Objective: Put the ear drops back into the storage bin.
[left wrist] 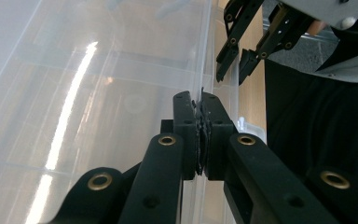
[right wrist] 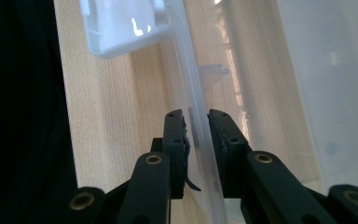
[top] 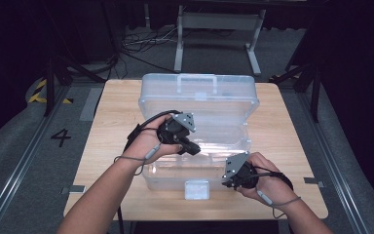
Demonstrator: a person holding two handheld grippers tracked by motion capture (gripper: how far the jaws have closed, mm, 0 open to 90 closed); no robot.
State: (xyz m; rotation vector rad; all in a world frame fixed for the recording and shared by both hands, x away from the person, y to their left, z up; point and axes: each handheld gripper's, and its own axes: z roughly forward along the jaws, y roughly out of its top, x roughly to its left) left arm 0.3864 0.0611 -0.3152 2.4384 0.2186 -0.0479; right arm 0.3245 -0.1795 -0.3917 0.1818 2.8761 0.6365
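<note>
**A:** Where is the box from your hands right now?

**B:** The clear plastic storage box (top: 195, 131) sits mid-bench (top: 292, 146), lid (top: 199, 90) swung back on the far side, long axis running left to right. My left hand-held gripper (top: 191, 146) reaches over the open tub from the left; in the left gripper view its jaws are pinched tight on a thin clear edge of the box (left wrist: 121, 93). My right hand-held gripper (top: 230, 181) is at the near wall, toward its right end.

**A:** Is the right one gripping too?

**B:** It straddles the near rim (right wrist: 196, 121), one jaw outside over the wood, one inside the tub. The left pad (right wrist: 181, 140) looks close against the plastic, but there's a sliver of gap on the other side, so I'd say it's not yet clamped.

**A:** So which hand matters next?

**B:** The right, I judge; the wall runs straight away between its jaws, so it only needs to close.

**A:** How will the box handle?

**B:** Thin, glossy, translucent plastic, slick and a little flexible. The white latch (top: 196, 189) hangs at the near wall's middle, left of my right hand (top: 265, 183). The bench is pale wood grain.
</note>
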